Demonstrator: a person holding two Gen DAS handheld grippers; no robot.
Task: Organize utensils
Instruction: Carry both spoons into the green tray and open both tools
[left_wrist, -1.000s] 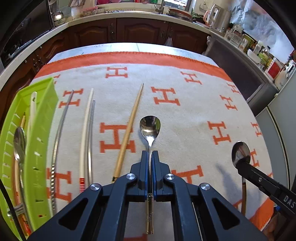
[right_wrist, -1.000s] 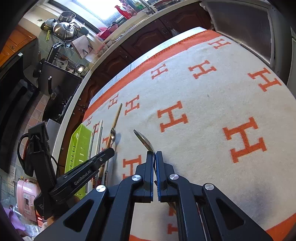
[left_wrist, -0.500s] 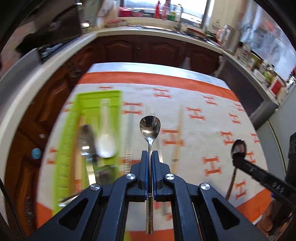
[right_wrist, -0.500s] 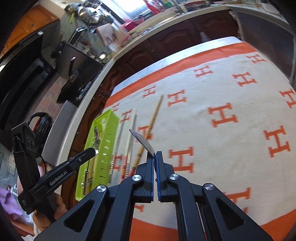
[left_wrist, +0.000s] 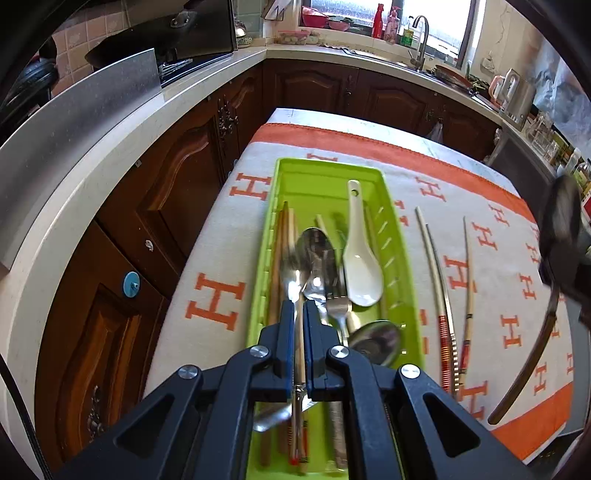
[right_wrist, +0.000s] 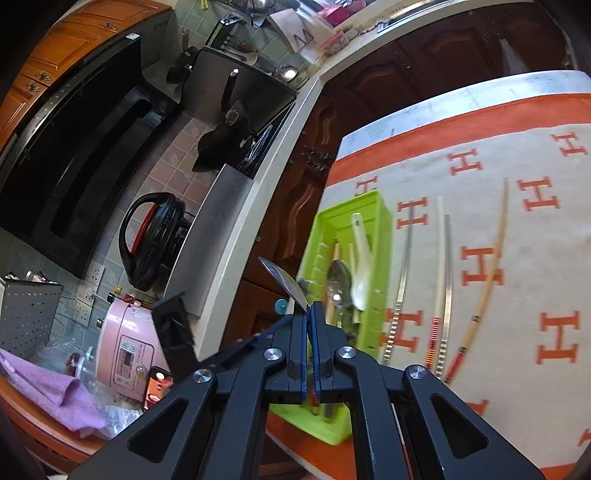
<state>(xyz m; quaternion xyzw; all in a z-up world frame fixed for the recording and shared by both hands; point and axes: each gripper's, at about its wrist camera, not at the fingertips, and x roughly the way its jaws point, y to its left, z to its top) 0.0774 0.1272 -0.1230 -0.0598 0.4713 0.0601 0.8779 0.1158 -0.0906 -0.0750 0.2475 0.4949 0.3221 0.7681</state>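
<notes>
A green utensil tray (left_wrist: 400, 258) lies on the left of the H-patterned cloth and holds spoons, a fork, chopsticks and a white ceramic spoon (left_wrist: 360, 258). My left gripper (left_wrist: 300, 310) is right over the tray with its jaws slightly apart; a blurred metal spoon (left_wrist: 293, 273) stands between them. My right gripper (right_wrist: 308, 314) is shut on a second metal spoon (right_wrist: 282, 282) and holds it in the air left of the tray (right_wrist: 384, 236). It shows blurred at the right edge of the left wrist view (left_wrist: 532, 354).
Several loose chopsticks lie on the cloth (left_wrist: 218, 229) right of the tray: a metal one (right_wrist: 400, 280), a white and metal pair (right_wrist: 441, 280) and a wooden one (right_wrist: 487, 273). The table's left edge drops to wooden cabinets (left_wrist: 177, 184). A pink cooker (right_wrist: 129, 350) stands at the left.
Both grippers have swung left with their spoons. The left one has come down over the tray and its jaws have parted slightly around its spoon.
</notes>
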